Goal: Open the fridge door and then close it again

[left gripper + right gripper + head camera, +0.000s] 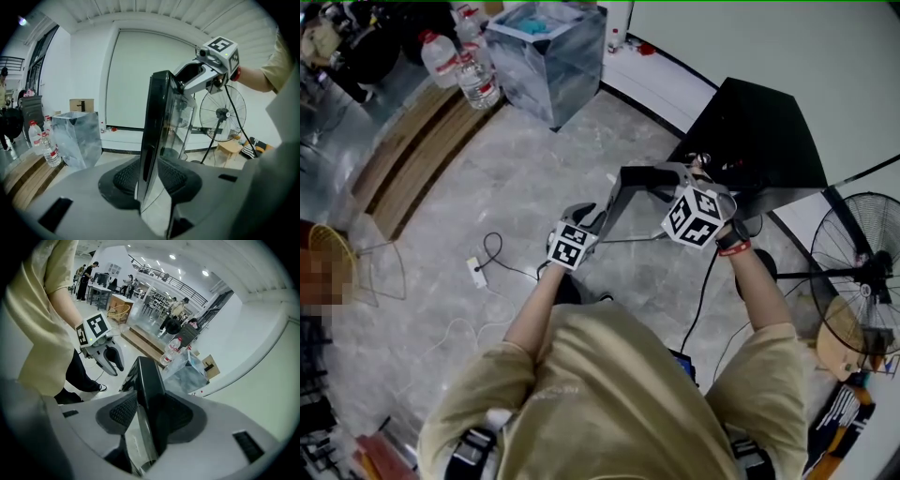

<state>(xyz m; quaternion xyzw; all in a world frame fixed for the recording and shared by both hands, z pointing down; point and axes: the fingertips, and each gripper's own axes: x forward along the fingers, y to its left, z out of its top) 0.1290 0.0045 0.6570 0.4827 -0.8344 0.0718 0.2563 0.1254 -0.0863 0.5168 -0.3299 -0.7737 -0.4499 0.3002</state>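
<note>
A small black fridge (759, 141) stands against the white wall at the right of the head view. Its dark glass door (656, 173) is swung out towards me. My left gripper (619, 183) straddles the door's edge (157, 140); a thin pale gap shows beside one pad, so the left gripper (152, 180) is open around it. My right gripper (689, 171) sits over the door's top corner. In its own view the door (150, 390) runs between the jaws of the right gripper (152, 416), which stand wide and do not clamp it.
A standing fan (862, 272) and a low wooden stool (839, 347) are to the right of the fridge. A foil-wrapped box (548, 56) and water bottles (473, 70) stand at the back. A power strip with cables (478, 272) lies on the floor on the left.
</note>
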